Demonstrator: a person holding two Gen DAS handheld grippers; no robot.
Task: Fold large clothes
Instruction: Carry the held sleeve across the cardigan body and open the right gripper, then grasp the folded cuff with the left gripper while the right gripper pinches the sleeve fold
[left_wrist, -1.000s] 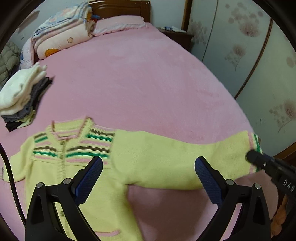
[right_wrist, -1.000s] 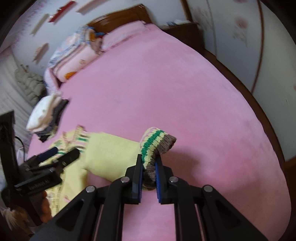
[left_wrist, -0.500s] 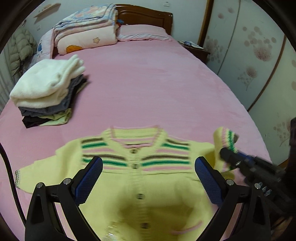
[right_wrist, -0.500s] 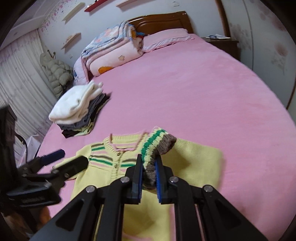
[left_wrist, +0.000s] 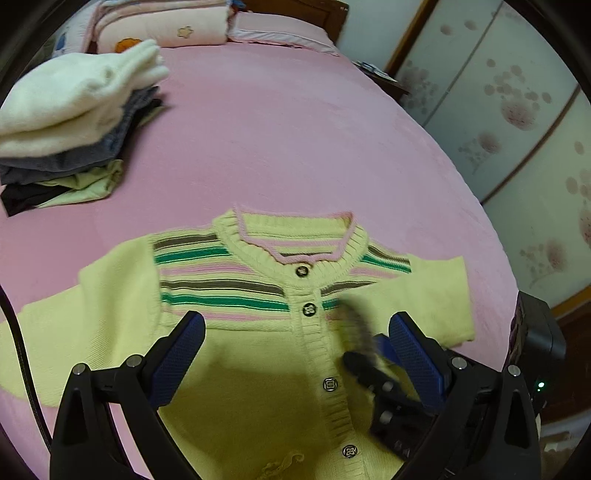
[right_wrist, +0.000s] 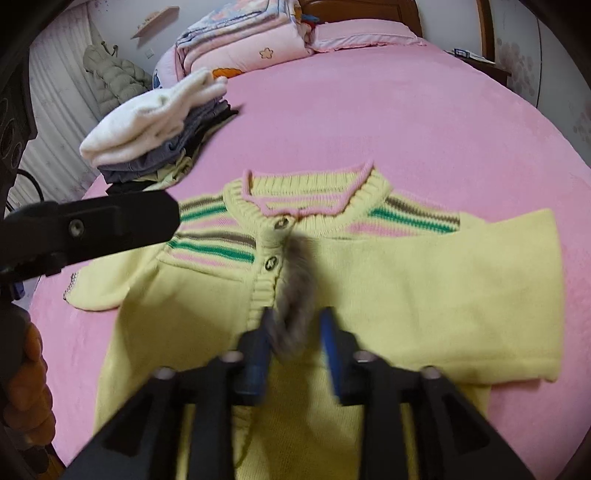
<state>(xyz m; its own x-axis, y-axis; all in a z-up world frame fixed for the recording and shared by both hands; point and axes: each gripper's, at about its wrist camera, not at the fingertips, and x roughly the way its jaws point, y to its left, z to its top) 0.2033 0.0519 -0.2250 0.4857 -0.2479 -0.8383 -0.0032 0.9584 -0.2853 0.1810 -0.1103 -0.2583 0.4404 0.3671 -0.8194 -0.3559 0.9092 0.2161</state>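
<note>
Currently, a yellow knit cardigan (left_wrist: 258, 332) lies face up on the pink bedspread (left_wrist: 295, 129), at the near edge of the bed, collar toward the headboard (right_wrist: 354, 9). Its chest carries green, brown and pink stripes, and a row of dark buttons runs down the middle placket. The wearer's left sleeve (right_wrist: 461, 295) is folded inward across the chest, its fold line toward the right edge of the bed; the cuff (right_wrist: 295, 291) ends near the placket, just below the second button. The other sleeve (left_wrist: 74, 306) lies spread out flat toward the left edge.

The right gripper (right_wrist: 297, 332) sits low over the garment with its blue pads parted, the blurred grey cuff lying between them. Whether either pad touches the cuff cannot be determined because of motion blur.

The left gripper (left_wrist: 295, 347) is held above the cardigan's front with its jaws wide apart and nothing between them; it touches no fabric as far as visible.

A stack of folded clothes (left_wrist: 70, 122), white on top over grey and dark layers, rests toward the left edge of the bed, well apart from the cardigan. Folded quilts (right_wrist: 243, 40) and a pink pillow (right_wrist: 365, 31) lie against the headboard.
</note>
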